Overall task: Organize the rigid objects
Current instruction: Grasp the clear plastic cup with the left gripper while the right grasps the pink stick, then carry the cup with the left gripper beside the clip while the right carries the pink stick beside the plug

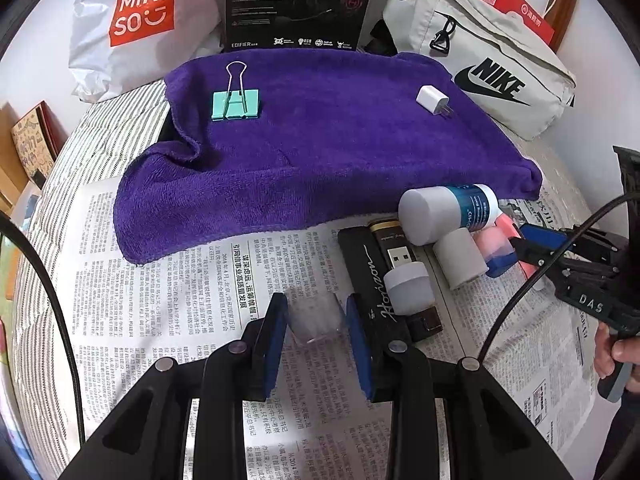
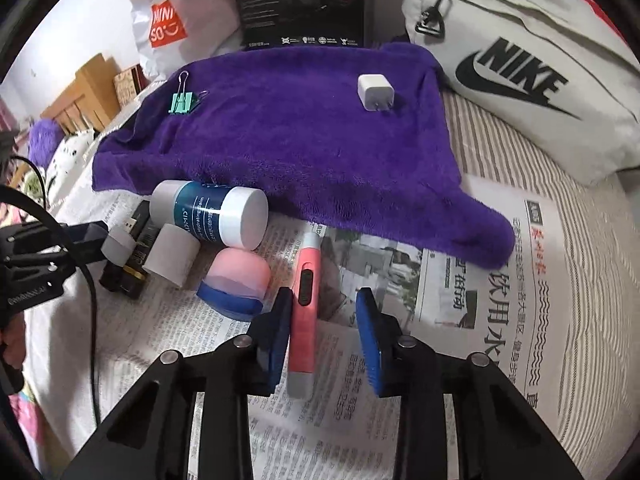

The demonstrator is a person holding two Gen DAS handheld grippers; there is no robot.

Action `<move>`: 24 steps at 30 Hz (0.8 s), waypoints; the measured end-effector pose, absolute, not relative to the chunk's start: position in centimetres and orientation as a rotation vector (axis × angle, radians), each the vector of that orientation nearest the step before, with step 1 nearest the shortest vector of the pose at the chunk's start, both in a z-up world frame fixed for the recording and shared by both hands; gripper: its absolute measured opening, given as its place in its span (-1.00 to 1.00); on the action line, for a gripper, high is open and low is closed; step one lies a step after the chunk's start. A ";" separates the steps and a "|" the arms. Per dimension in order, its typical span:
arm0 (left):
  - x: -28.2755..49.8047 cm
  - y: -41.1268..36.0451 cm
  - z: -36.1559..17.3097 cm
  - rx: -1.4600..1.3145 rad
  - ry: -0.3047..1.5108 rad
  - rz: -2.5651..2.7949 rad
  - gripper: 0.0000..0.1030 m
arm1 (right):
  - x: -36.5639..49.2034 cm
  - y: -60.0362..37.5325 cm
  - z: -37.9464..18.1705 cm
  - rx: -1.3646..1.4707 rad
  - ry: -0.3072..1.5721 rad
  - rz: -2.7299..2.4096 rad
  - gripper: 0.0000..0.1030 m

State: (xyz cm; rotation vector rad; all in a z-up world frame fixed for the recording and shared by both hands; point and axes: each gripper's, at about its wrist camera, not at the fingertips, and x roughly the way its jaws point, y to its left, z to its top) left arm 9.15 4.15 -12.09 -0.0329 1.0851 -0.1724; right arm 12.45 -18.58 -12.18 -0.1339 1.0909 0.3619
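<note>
A purple towel [image 1: 320,136] lies on newspaper and carries a green binder clip [image 1: 235,103] and a white charger plug [image 1: 432,99]. My left gripper [image 1: 317,320] is shut on a small clear cup [image 1: 316,320], beside a black case [image 1: 370,280] and a white USB light [image 1: 408,282]. A blue-and-white bottle [image 2: 208,214], a white roll [image 2: 172,254] and a pink-and-blue capsule [image 2: 236,280] lie in a cluster. My right gripper [image 2: 326,328] is open around a pink pen-like device [image 2: 305,308], which touches the left pad.
A Miniso bag [image 1: 140,12], a black Edifier box [image 1: 300,0] and a grey Nike bag [image 1: 492,64] stand behind the towel. Newspaper [image 2: 480,280] covers a striped bed sheet [image 2: 580,320]. Cardboard boxes [image 2: 84,92] stand at the far left.
</note>
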 end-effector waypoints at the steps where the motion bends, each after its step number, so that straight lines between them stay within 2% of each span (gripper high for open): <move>1: 9.1 4.2 -12.1 -0.031 1.085 -0.174 -0.43 | 12.3 -18.6 -12.2 -0.144 1.085 0.367 -0.48; 2: 9.1 4.2 -12.1 -0.030 1.084 -0.175 -0.43 | 12.2 -18.5 -12.2 -0.160 1.081 0.369 -0.51; 4: 9.1 4.3 -12.0 -0.031 1.084 -0.176 -0.43 | 12.0 -18.5 -12.1 -0.172 1.087 0.384 -0.76; 15: 8.7 4.5 -12.0 -0.037 1.074 -0.165 -0.43 | 11.6 -18.6 -12.1 -0.183 1.089 0.379 -0.76; 24: 8.6 5.3 -10.9 -0.075 1.067 -0.185 -0.43 | 11.7 -20.6 -11.0 -0.063 1.121 0.389 -0.77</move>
